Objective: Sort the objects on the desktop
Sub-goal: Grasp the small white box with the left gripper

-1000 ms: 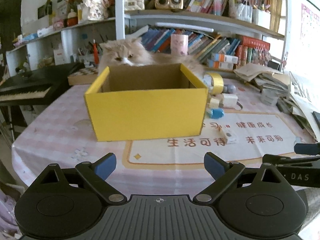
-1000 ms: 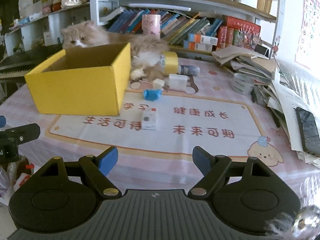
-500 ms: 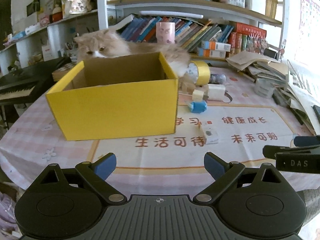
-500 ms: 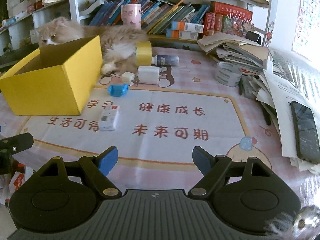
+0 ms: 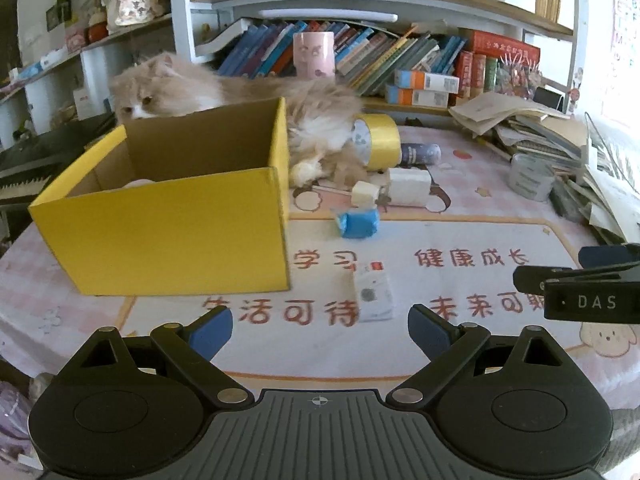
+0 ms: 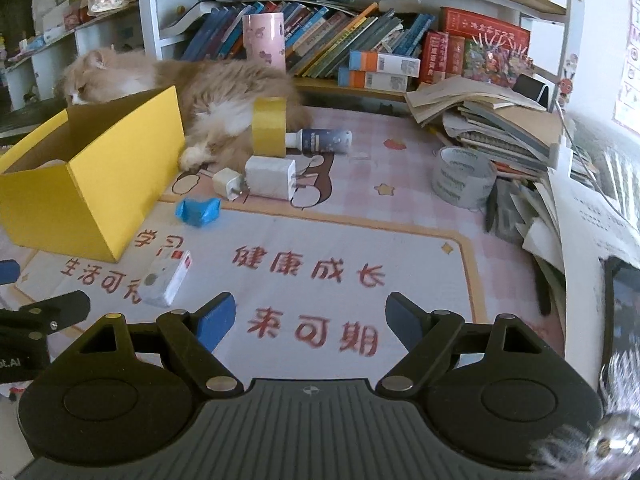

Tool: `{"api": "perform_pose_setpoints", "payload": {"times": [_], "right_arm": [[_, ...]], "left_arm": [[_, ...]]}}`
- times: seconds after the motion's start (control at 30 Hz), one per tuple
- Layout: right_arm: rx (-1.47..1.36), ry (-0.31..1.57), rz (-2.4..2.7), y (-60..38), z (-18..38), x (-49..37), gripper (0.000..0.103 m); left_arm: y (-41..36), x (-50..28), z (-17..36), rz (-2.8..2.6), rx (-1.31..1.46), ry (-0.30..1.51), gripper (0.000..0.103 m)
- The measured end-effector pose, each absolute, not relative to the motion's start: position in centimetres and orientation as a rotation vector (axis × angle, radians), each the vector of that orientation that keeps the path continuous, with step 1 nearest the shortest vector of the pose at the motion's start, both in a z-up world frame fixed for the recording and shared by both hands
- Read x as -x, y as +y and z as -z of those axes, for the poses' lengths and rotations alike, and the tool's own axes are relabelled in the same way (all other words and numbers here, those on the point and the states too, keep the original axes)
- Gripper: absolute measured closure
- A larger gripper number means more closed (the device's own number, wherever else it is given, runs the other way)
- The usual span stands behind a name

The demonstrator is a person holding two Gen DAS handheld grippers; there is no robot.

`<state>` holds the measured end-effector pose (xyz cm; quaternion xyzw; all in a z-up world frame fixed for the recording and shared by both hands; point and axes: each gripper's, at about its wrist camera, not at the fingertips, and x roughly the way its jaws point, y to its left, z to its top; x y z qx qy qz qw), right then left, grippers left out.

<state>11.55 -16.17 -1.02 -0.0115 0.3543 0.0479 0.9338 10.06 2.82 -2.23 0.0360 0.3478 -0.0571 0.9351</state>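
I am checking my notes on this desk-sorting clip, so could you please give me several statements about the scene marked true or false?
1. Both the left gripper and the right gripper hold nothing. True.
2. The cat sits inside the yellow box. False: it lies behind the box.
3. The yellow tape roll stands on edge by the cat. True.
4. The blue crumpled piece lies in the box. False: it lies on the mat.
5. The dark bottle stands upright. False: it lies on its side.

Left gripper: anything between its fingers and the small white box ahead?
No. In the left wrist view, only bare printed mat separates the open left gripper from the small white box.
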Motion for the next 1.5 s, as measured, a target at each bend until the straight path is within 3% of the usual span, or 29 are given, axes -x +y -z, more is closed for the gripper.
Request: {"api": "perform_pose_setpoints", "payload": {"times": [0.4,0.9,1.03,1.5], "right_arm": [[0.038,0.722,-0.166,-18.3,1.2,-14.5,0.019],[0.021,0.732,-0.222,-18.3,1.4,-16.1,0.019],[0.025,0.736,-0.23,-18.3,1.5,-16.2,0.019],[0.073,0.74,-0.401,-14.8,2.5,-20.7,0.019]], "left_arm": [[-0.6,-13.2,4.4,0.106,-0.04,0.761,0.009],[-1.5,-17.3,6.9,0.115,-0.024,0.843,0.05],[-2.0,-18.0,6.9,0.102,-0.057,0.836,0.074],[1.9,-14.1,3.3,0.071,0.07,0.862,0.075]]}}
